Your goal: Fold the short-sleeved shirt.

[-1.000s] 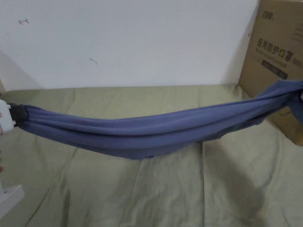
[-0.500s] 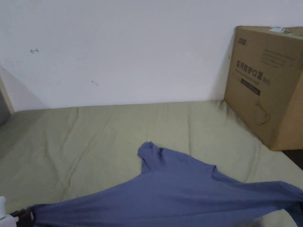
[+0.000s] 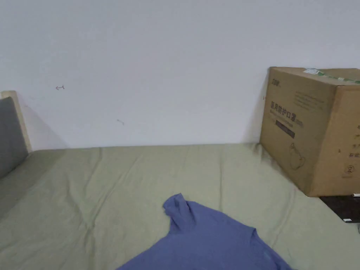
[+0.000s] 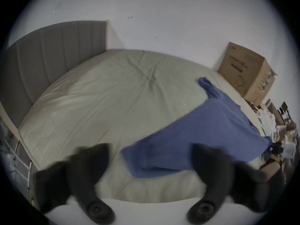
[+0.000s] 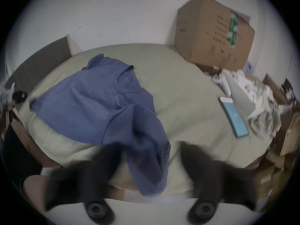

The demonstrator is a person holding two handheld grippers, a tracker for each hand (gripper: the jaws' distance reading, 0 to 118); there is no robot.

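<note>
Over the bed (image 4: 100, 98), both grippers' jaws spread.

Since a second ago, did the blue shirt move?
Yes. The blue shirt hung stretched in the air, level with the cardboard box; now it has come down and lies spread on the green sheet.

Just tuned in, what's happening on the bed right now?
A person with a handheld gripper in each hand is laying a blue short-sleeved shirt out on the olive-green bed sheet. Both the left gripper and the right gripper have their jaws spread wide. One sleeve hangs over the near bed edge between the right jaws. No fold is made yet. A cardboard box stands by the wall.
</note>
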